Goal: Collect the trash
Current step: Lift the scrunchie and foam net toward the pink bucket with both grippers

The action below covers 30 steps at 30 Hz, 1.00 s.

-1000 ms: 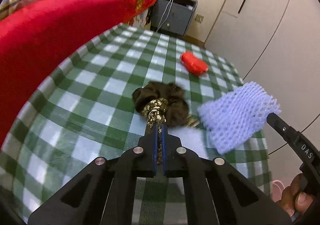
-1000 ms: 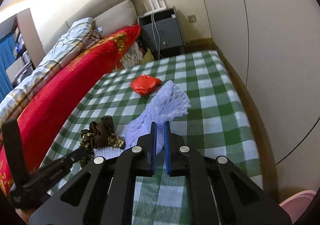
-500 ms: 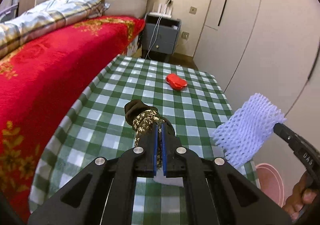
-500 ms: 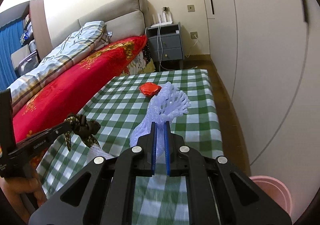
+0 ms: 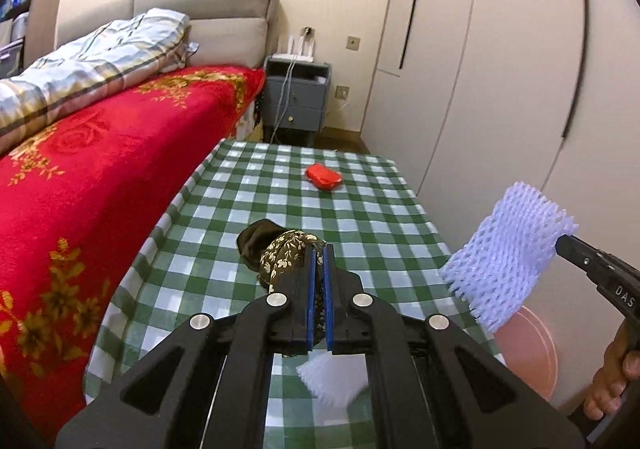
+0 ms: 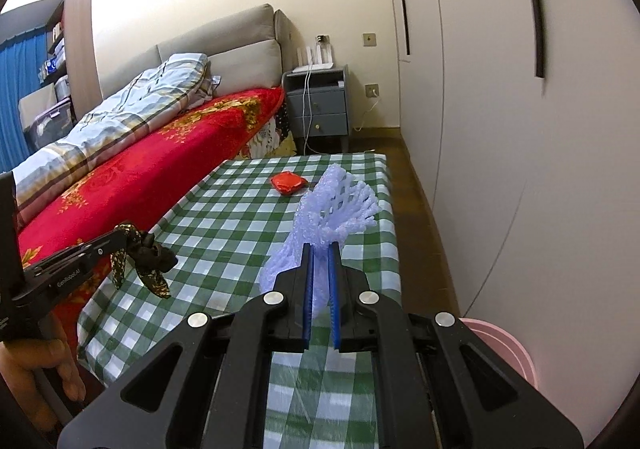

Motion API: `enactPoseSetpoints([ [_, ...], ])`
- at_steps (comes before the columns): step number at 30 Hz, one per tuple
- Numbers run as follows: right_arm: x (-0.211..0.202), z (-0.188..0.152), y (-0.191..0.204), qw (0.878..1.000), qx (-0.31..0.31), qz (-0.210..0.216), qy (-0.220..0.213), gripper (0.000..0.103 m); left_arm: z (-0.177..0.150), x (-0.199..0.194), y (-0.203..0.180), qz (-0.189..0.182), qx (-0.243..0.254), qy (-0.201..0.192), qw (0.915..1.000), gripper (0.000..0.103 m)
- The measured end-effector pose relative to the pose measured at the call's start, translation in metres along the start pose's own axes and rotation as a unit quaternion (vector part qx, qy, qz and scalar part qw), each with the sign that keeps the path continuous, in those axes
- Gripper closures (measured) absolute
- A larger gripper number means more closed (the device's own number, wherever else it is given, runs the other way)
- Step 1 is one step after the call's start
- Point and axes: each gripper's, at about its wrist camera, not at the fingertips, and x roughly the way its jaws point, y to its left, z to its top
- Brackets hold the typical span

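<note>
Red wrapper [image 5: 324, 176]: one; foam nets [image 5: 508, 253]: two; scrunchie [image 5: 280, 253]: one.

Right gripper [image 6: 320, 249] clamped with narrow jaws on a pale lavender foam net [image 6: 334, 205], lifted clear above the green-checked tabletop [image 6: 240, 225]. At left, left gripper [image 6: 120, 235] pinching a dark floral scrunchie [image 6: 150, 259] that dangles in the air, with a hand [image 6: 36, 373] on its handle below. Further back, red wrapper [image 6: 289, 182] lying on the tabletop; red blanket [image 6: 132, 173] alongside; pink bin [image 6: 500, 345] at lower right
</note>
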Motion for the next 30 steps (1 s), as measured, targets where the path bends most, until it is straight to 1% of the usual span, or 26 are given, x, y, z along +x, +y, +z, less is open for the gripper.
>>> enactPoseSetpoints([
  [7,-0.023,-0.010,-0.005,1.000,-0.003,-0.022,-0.003,0.095,-0.006,-0.010,-0.021,-0.030,0.019,-0.005,0.9994,0.100],
  [14,-0.037,-0.014,-0.009,0.999,-0.006,-0.038,-0.007,0.095,-0.015,-0.011,-0.040,-0.049,0.031,0.000,0.9983,0.100],
  [23,-0.046,-0.017,-0.013,0.999,-0.005,-0.048,-0.009,0.095,-0.021,-0.009,-0.056,-0.062,0.043,0.007,0.9971,0.100],
  [30,-0.044,-0.014,-0.011,0.999,0.000,-0.051,-0.007,0.095,-0.023,-0.007,-0.058,-0.066,0.046,0.009,0.9967,0.100],
])
